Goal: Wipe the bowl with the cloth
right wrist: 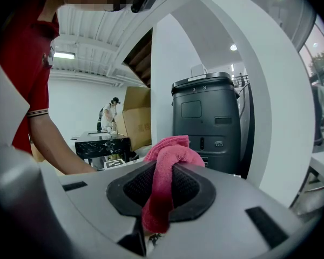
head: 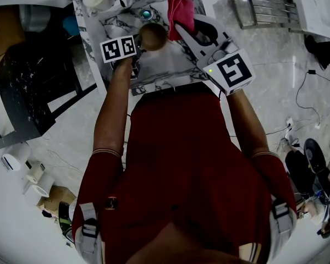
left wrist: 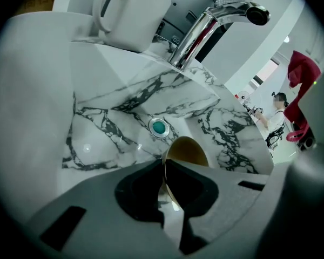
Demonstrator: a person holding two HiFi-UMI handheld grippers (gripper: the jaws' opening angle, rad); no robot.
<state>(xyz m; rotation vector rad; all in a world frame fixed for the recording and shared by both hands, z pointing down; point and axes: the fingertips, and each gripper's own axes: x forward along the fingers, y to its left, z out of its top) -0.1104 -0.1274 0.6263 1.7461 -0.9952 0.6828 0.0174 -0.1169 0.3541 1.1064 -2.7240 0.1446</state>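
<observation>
Right, your left gripper (left wrist: 164,169) has its jaws closed narrow on the thin rim of the bowl (left wrist: 188,151), with one pad inside the wall and the other outside. Most of the bowl is hidden behind those jaws in the left gripper view, where only its far golden-brown inner side rises above them. It hangs tilted over the marble sink (left wrist: 113,117), above and just near of the teal drain (left wrist: 159,127).

The head view shows the bowl as a small brown round at the gripper's tip, too small there to read its rim. Your right gripper (right wrist: 162,182) is clamped on the cloth (right wrist: 170,152). The pink fabric bunches above the pads and a strip runs down between them, its lower end dropping out of sight behind the jaws.

The right gripper view shows neither bowl nor sink. From the left gripper view the cloth hangs at the far right edge, apart from the bowl and partly cut off by the gripper's body. Beyond the sink stand a chrome faucet (left wrist: 205,28) and a white mug (left wrist: 132,12), its top cropped
</observation>
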